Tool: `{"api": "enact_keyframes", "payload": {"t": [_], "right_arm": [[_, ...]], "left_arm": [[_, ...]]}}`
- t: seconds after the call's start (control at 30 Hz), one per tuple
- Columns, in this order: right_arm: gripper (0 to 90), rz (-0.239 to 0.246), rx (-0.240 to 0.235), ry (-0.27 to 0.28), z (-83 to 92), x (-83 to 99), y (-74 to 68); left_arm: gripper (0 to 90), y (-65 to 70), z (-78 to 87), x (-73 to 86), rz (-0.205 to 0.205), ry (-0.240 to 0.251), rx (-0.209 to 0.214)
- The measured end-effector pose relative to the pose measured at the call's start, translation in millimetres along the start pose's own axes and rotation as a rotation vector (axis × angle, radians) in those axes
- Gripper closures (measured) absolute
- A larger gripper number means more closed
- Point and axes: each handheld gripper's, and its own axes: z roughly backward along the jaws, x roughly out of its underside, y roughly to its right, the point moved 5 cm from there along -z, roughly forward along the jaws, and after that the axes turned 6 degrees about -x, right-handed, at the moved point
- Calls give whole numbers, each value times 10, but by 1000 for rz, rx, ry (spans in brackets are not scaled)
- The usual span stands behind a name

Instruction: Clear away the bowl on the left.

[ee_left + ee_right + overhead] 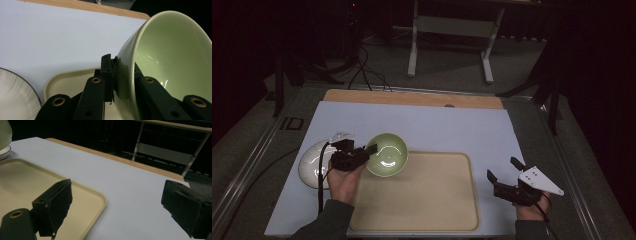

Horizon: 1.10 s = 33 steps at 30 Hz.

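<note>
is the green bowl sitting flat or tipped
Tipped. The left gripper is shut on the rim of the green bowl, and its empty inside faces sideways in the left gripper view.

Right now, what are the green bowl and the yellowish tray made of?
The green bowl looks like glazed ceramic: thick rim, glossy surface with bright light streaks inside. The tray looks like matte plastic: one smooth beige piece with a rounded, raised edge and no shine. Neither can be told for certain from looks alone.
</note>
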Motion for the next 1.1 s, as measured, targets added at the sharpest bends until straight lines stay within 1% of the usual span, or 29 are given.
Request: {"api": "enact_keyframes", "payload": {"t": [0.07,0.1,0.43,0.77,0.9,1.1], "right_arm": [[95,0,0,0,0,0,0],[95,0,0,0,1,0,2],[95,0,1,2,2,-1,4],[95,1,1,2,1,-2,4],[95,1,-1,1,0,-1,3],[95,1,-1,4,3,-3,6]], "left_arm": [[817,0,0,0,0,0,0],[818,24,-17,13,-6,-6,2],[818,103,-75,53,-24,-22,8],[818,211,-140,103,-52,-41,19],[818,250,-162,123,-59,-49,22],[818,298,-198,150,-59,-58,31]]}}
